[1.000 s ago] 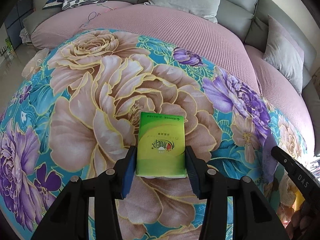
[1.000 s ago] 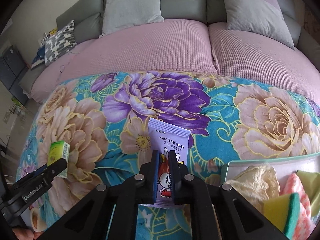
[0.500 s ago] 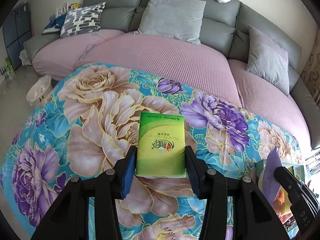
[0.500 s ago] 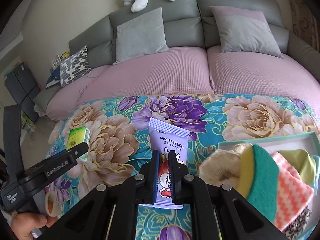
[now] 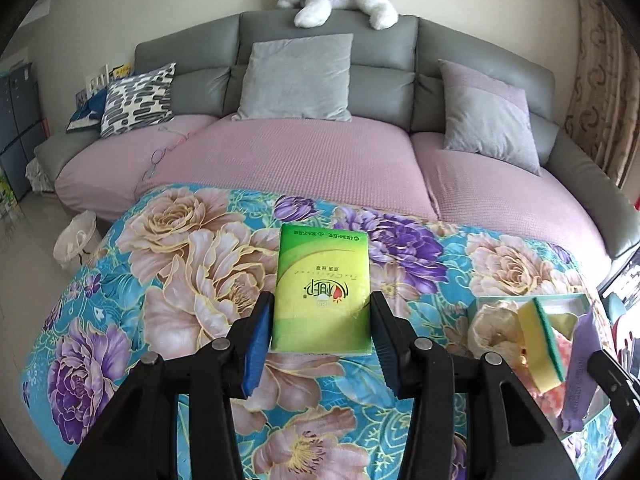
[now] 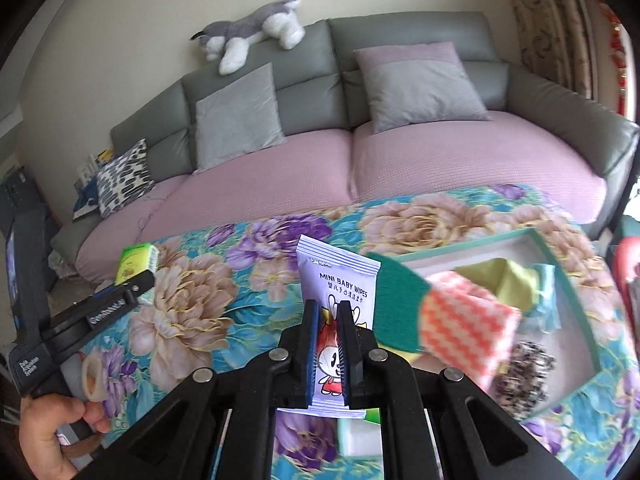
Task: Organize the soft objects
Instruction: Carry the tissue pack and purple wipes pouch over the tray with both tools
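Left claw grips green tissue pack | right claw grips baby wipes packet

A grey sofa with mauve seat covers is seen across the upper half of the frame, backed by a cream wall. Grey cushions and a patterned cushion are propped against its backrest. A patterned curtain is hung at the upper right. A pale tiled floor is visible at left.
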The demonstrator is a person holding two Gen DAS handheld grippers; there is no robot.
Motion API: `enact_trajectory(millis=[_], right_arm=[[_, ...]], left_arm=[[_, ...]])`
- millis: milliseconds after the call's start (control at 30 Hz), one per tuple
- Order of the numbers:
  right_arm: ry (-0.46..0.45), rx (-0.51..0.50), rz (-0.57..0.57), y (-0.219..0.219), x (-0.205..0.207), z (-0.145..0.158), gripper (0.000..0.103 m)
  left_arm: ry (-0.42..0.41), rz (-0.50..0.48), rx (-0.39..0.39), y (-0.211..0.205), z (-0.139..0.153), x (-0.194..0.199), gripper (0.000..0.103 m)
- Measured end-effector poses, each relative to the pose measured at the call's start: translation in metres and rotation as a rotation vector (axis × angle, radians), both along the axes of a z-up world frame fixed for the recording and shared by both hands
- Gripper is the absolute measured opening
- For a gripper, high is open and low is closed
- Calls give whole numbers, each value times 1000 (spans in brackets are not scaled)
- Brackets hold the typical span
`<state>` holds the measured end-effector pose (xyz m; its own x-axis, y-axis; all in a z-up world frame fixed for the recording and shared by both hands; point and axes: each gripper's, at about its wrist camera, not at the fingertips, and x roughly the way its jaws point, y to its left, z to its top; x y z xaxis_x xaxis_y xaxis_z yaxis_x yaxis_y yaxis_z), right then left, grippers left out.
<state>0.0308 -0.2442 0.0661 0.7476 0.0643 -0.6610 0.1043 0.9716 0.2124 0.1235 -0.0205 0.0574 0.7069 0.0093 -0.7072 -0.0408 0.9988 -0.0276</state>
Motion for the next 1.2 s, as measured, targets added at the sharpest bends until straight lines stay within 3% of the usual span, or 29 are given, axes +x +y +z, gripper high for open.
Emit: enact_trajectory(millis=[200,533,1000,1200], right_arm=[[30,-21,-124,-44,-22,-1,9],[74,-10,-287,-111,-36,-21,10],[51,73,-407,-167,-47,-31,10],[57,88,-431,-179,-46,-38,10]], left_arm=[[-28,-69,9,-26,8,-12,49],[3,-228,-39,-76,5,-24,49],[74,-510,6,-177,-11,-59,49],[98,-630,72,-222,-26,-82,49]])
